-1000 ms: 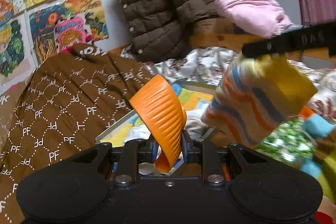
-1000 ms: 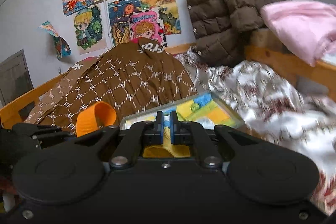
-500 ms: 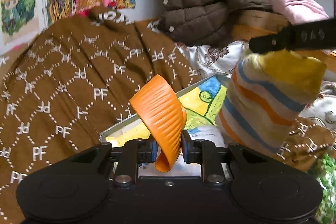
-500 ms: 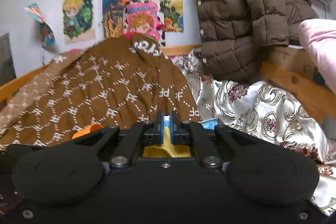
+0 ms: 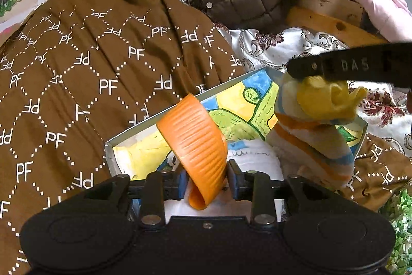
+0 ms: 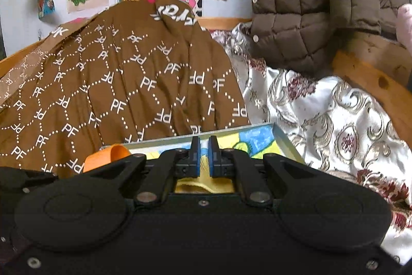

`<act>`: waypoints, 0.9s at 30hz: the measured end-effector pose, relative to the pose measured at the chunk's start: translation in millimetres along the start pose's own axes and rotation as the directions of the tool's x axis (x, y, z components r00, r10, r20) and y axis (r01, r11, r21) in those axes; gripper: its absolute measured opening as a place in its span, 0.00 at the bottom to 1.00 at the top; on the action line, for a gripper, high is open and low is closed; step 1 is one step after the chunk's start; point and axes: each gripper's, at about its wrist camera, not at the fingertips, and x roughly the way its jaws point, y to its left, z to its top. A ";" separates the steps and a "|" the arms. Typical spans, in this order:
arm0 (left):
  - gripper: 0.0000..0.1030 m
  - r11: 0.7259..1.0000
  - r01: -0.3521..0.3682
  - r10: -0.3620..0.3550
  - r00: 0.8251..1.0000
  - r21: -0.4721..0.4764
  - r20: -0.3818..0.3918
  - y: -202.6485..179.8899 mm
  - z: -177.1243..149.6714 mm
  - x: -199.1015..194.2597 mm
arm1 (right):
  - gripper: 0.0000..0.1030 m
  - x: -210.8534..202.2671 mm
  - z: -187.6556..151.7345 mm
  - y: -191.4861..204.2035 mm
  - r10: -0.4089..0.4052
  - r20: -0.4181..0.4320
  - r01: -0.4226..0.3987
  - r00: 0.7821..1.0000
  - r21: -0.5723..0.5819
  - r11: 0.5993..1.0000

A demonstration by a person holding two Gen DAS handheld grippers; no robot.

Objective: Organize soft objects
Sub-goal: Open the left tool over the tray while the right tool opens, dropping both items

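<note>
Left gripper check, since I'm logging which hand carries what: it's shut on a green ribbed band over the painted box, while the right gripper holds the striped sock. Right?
Not quite: the ribbed band in the left gripper is orange, not green, as the left wrist view shows. The rest stands: it hangs over the painted box, and the right gripper holds the striped sock.

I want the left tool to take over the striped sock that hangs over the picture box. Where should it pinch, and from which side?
Pinch the striped knit sock on its free lower leg, coming from below left. Its yellow top is bunched in the right hand-held gripper, so only the hanging part is open. The left hand-held gripper must first drop its orange ribbed band.
</note>
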 end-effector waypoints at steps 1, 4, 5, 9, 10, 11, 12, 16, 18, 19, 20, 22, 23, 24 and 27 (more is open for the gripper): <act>0.43 1.000 -0.002 0.002 1.000 -0.004 -0.001 -0.5 -0.2 -1.2 | 0.02 3.5 -1.1 -2.3 -0.001 -0.009 0.001 1.000 0.003 1.000; 0.56 1.000 -0.009 0.009 1.000 -0.025 0.001 -0.3 -1.8 -5.5 | 0.04 8.1 -4.1 -13.3 -0.005 -0.025 0.006 1.000 0.032 0.999; 0.59 0.999 -0.006 0.005 1.000 -0.035 0.000 0.1 -2.5 -8.0 | 0.05 5.9 -5.8 -17.1 -0.005 -0.029 0.006 1.000 0.048 0.999; 0.79 0.998 -0.016 0.017 1.000 -0.064 0.019 -1.1 -7.0 -26.3 | 0.37 -0.2 -14.0 -37.5 -0.004 -0.026 0.007 1.000 0.104 0.995; 0.80 0.998 -0.020 0.022 0.999 -0.063 0.025 -2.7 -7.9 -32.9 | 0.39 -2.7 -15.8 -40.6 -0.003 -0.030 0.007 1.000 0.111 0.994; 0.80 0.998 -0.019 0.021 0.999 -0.067 0.033 -3.7 -9.6 -40.3 | 0.41 -7.3 -17.2 -43.3 -0.002 -0.029 0.005 1.000 0.115 0.993; 0.82 0.997 -0.015 0.019 0.999 -0.073 0.045 -4.6 -11.4 -47.5 | 0.45 -14.2 -19.1 -46.6 -0.001 -0.020 0.004 1.000 0.121 0.993; 0.85 0.996 -0.016 0.025 0.995 -0.087 0.101 -11.8 -22.4 -84.0 | 0.55 -46.6 -28.4 -52.8 0.012 0.018 -0.014 1.000 0.119 0.993; 0.85 0.996 -0.018 0.029 0.992 -0.093 0.119 -17.2 -28.9 -103.5 | 0.61 -64.3 -35.0 -53.4 0.016 0.032 -0.019 0.999 0.112 0.993; 0.86 0.996 -0.020 0.032 0.991 -0.090 0.129 -20.2 -32.6 -114.1 | 0.62 -74.5 -39.4 -53.5 0.022 0.040 -0.026 0.999 0.111 0.994; 0.86 0.996 -0.020 0.033 0.989 -0.088 0.142 -23.6 -37.4 -126.2 | 0.64 -85.3 -43.2 -53.4 0.029 0.049 -0.035 0.998 0.114 0.993; 0.88 0.996 -0.023 0.037 0.986 -0.089 0.165 -29.7 -47.7 -150.7 | 0.70 -108.4 -54.8 -53.9 0.045 0.065 -0.052 0.997 0.118 0.992; 0.88 0.995 -0.023 0.039 0.984 -0.093 0.173 -32.5 -52.8 -161.9 | 0.74 -120.1 -61.6 -53.2 0.049 0.071 -0.057 0.996 0.112 0.992; 0.88 0.995 -0.021 0.038 0.983 -0.094 0.179 -35.1 -57.9 -173.2 | 0.77 -131.9 -68.8 -52.6 0.052 0.080 -0.060 0.995 0.108 0.992; 0.90 0.993 -0.026 0.051 0.975 -0.117 0.217 -42.1 -77.4 -212.6 | 0.87 -165.3 -89.6 -47.9 0.070 0.101 -0.082 0.992 0.124 0.989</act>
